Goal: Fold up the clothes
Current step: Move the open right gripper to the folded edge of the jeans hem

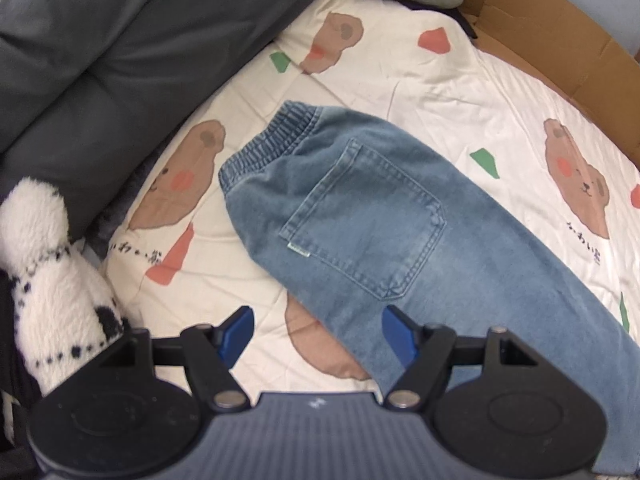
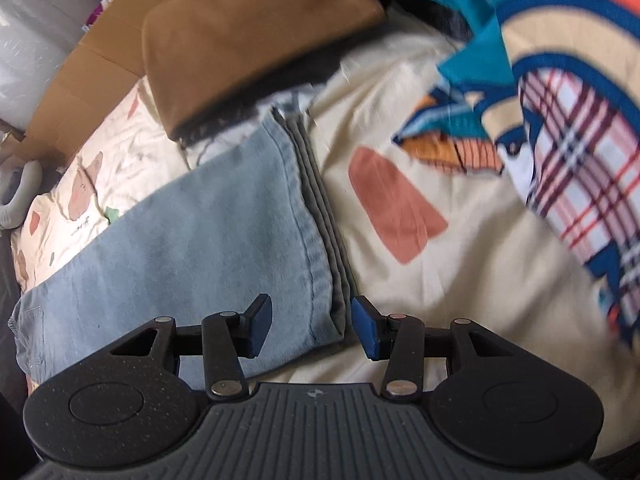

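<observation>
The jeans are running out past the lower right edge. The patterned blanket is blurring, and the brown garment is hiding whatever lies beneath.

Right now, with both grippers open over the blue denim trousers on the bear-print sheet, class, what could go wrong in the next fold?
1. The right gripper straddles the stacked leg hems; it may pinch only the top layer, so the legs could separate.
2. The left gripper hovers over the blue denim trousers on the cream bear-print sheet; a deep pinch might catch sheet too.
3. The folded brown garment lies near the hems and could be dragged.
</observation>
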Demonstrator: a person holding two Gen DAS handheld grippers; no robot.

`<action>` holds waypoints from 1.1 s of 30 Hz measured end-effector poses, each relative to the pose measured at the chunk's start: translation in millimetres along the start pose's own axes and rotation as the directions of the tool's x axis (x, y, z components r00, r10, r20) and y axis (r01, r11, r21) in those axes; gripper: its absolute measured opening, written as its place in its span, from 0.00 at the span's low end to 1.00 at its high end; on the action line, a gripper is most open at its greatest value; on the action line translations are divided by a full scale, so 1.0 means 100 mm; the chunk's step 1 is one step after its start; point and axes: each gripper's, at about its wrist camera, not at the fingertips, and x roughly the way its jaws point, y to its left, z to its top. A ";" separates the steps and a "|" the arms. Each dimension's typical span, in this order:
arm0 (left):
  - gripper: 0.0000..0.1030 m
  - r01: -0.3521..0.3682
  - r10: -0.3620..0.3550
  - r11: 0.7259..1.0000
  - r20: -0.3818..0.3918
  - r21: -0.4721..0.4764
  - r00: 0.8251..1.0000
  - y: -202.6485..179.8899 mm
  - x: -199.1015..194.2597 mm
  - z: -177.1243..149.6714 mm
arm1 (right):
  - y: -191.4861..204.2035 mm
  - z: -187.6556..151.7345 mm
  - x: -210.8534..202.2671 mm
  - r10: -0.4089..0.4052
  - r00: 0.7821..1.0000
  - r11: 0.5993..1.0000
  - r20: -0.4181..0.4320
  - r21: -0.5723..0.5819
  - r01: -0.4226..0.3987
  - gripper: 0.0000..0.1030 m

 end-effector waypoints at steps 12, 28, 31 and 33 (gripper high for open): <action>0.71 -0.037 0.038 0.999 -0.038 0.013 0.999 -0.13 0.10 -0.07 | -0.28 -0.22 0.15 0.067 0.998 0.973 0.003 0.219 -0.066 0.55; 0.71 -0.042 0.044 0.998 -0.033 0.042 0.998 -0.26 0.03 -0.05 | -0.48 -0.17 0.20 0.190 0.981 0.894 0.049 0.405 -0.193 0.54; 0.71 -0.045 0.046 0.998 -0.034 0.039 0.998 -0.25 0.02 -0.04 | -0.52 -0.19 0.30 0.170 0.985 0.886 0.031 0.433 -0.167 0.54; 0.71 -0.045 0.047 0.998 -0.035 0.034 0.998 -0.24 0.02 -0.05 | -0.57 -0.20 0.35 0.177 0.984 0.866 0.036 0.468 -0.173 0.57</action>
